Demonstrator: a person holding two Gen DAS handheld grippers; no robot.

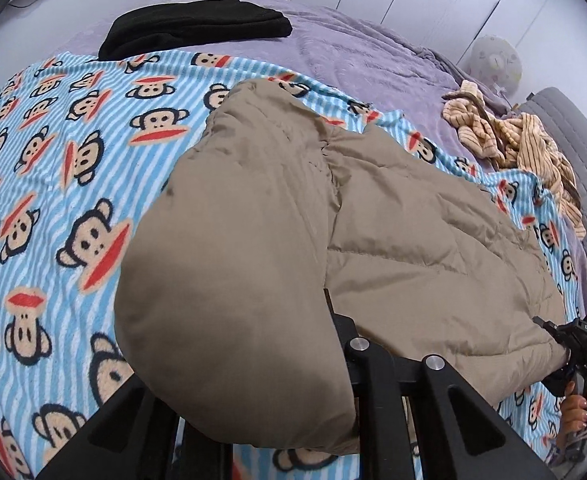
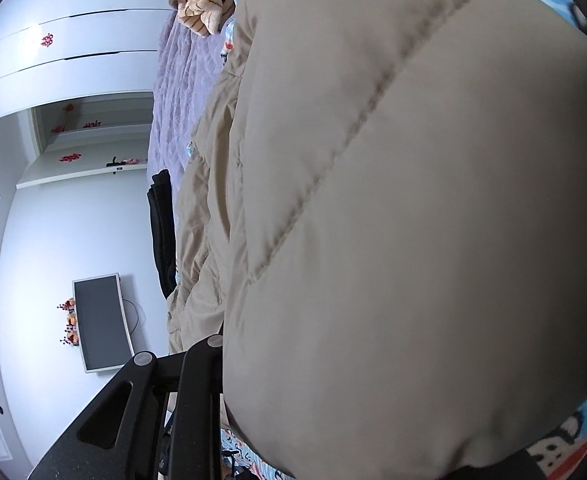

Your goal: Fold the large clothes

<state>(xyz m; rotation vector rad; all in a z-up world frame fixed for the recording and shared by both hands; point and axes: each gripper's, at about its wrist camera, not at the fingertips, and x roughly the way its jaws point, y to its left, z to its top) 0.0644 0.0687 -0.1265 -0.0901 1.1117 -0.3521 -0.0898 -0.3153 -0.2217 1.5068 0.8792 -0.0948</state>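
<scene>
The left wrist camera looks steeply down along its black fingers (image 1: 357, 364) at the puffy beige quilted jacket (image 1: 393, 240), which bulges close to the lens over the left finger, with the blue-striped monkey-print blanket (image 1: 53, 160) spread beyond. The right wrist camera sits rolled sideways and very near the same jacket (image 2: 413, 240), which fills everything right of its fingers (image 2: 197, 376). Both views share the jacket, the blanket (image 2: 553, 448) and the black folded garment (image 1: 197, 24) (image 2: 163, 232).

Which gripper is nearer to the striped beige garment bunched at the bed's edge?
Right. The right gripper grips the padded coat on the striped garment's side; the left gripper holds the coat's opposite side, farther away.
</scene>
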